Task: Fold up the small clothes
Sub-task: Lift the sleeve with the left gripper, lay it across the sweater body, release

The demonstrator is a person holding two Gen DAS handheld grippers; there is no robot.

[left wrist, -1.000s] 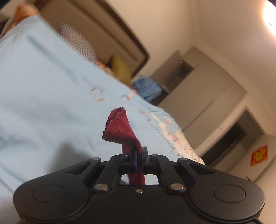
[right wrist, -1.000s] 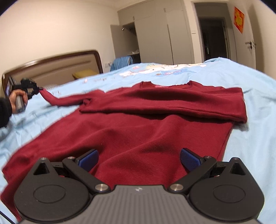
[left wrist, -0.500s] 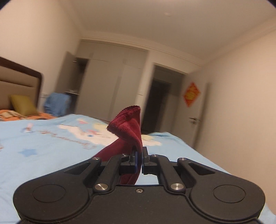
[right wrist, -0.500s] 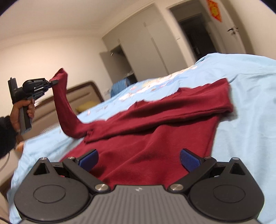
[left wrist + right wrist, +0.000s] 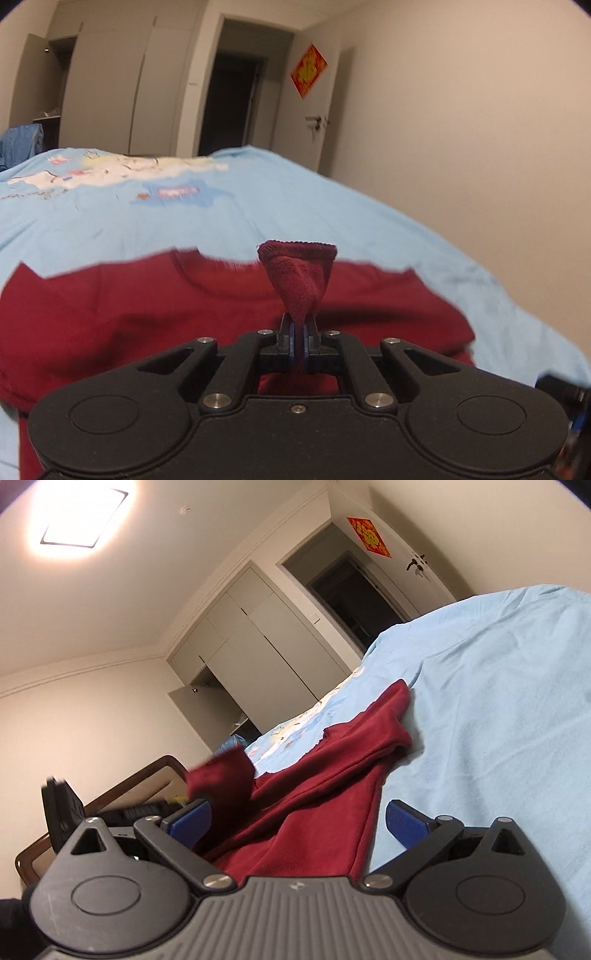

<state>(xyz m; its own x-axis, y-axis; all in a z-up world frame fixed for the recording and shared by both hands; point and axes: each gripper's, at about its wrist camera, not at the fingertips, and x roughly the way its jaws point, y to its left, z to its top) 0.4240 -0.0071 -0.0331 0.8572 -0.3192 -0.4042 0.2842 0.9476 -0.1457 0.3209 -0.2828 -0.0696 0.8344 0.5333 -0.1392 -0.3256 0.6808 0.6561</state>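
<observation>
A dark red long-sleeved top [image 5: 155, 306] lies spread on the light blue bedsheet [image 5: 295, 206]. My left gripper [image 5: 299, 332] is shut on the cuff of its sleeve [image 5: 297, 273], which stands up over the body of the top near the neckline. In the right wrist view the same top [image 5: 325, 801] runs away from me, with the lifted sleeve cuff [image 5: 221, 779] held by the left gripper's black body [image 5: 62, 812] at the left. My right gripper [image 5: 295, 823] is open, its blue pads either side of the top's near edge, holding nothing.
The bed's right edge drops off toward a beige wall [image 5: 461, 129]. A dark open doorway [image 5: 229, 103] and grey wardrobes [image 5: 110, 85] stand beyond the bed. A wooden headboard [image 5: 147, 775] shows at the left of the right wrist view, with a blue garment [image 5: 18, 144] near the wardrobe.
My left gripper has swung the sleeve from out at the side up and across over the top's body. The right gripper has tilted upward and to the side, still open.
</observation>
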